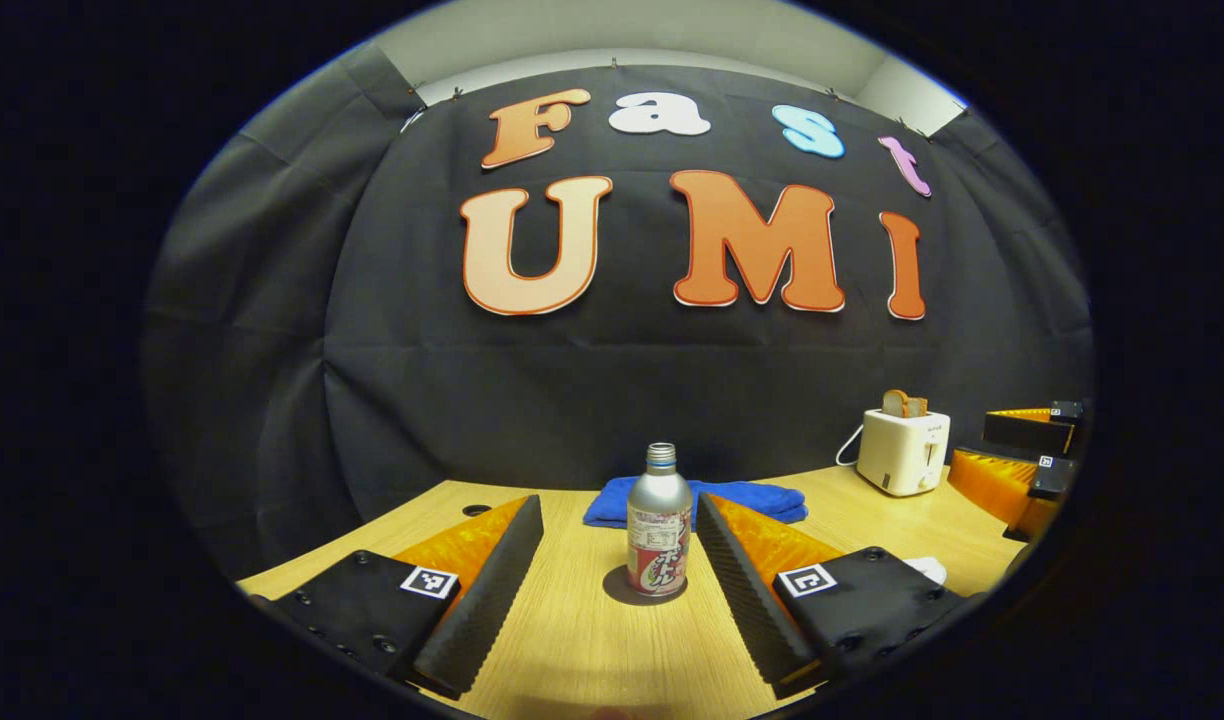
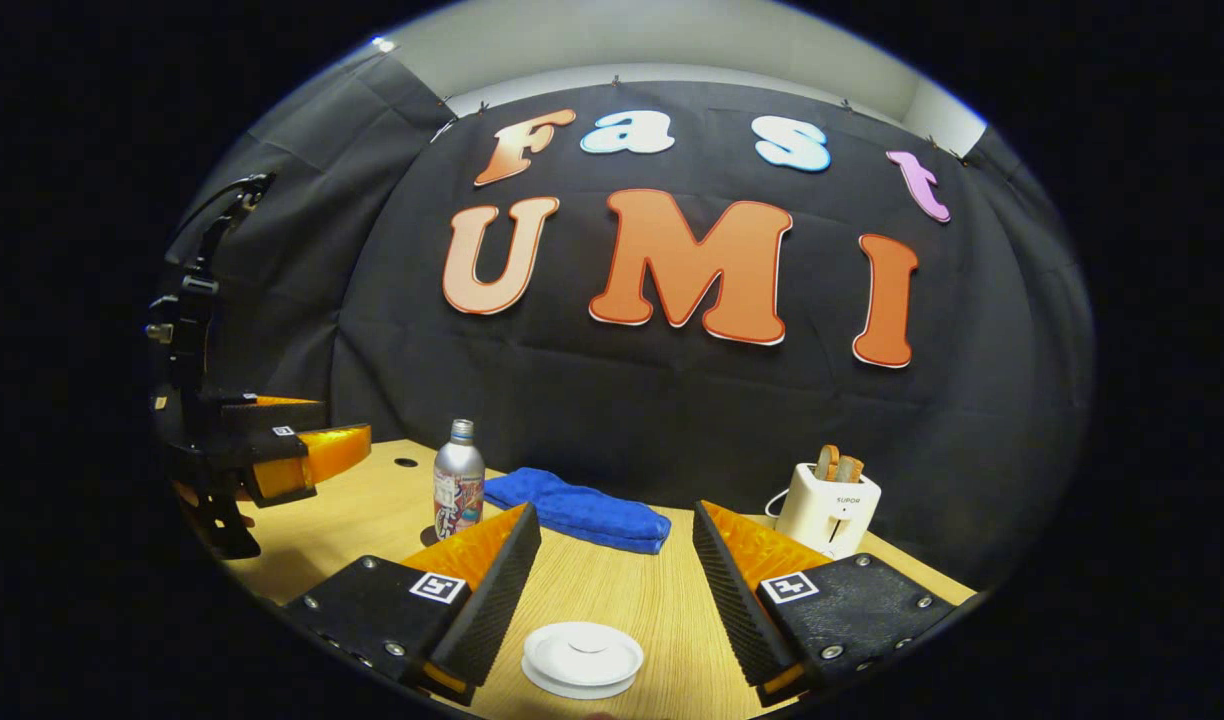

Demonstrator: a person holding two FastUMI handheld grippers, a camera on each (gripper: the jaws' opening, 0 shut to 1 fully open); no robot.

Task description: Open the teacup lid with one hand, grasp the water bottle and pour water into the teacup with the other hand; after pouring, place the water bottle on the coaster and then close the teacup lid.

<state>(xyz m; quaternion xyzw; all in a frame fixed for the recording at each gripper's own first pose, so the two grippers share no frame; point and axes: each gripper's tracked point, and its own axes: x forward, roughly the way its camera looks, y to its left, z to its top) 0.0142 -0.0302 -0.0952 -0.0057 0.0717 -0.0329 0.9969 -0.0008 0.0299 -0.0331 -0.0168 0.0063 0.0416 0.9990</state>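
Note:
A silver water bottle (image 1: 658,535) with a screw cap and a red-and-white label stands upright on a dark round coaster (image 1: 622,590) on the wooden table (image 1: 572,650). My left gripper (image 1: 620,510) is open, its fingers on either side of the bottle without touching it. In the right gripper view, the white teacup lid (image 2: 582,655) lies low between the fingers of my open right gripper (image 2: 615,515), which do not touch it. The bottle (image 2: 458,488) stands farther off to the left, and the left gripper (image 2: 344,418) hangs beside it. The right gripper (image 1: 972,442) shows at the far right.
A folded blue towel (image 1: 697,500) (image 2: 577,512) lies behind the bottle near the black cloth wall. A white toaster (image 1: 905,452) (image 2: 828,508) holding bread slices stands at the back right. A small hole (image 2: 405,462) marks the tabletop at the left.

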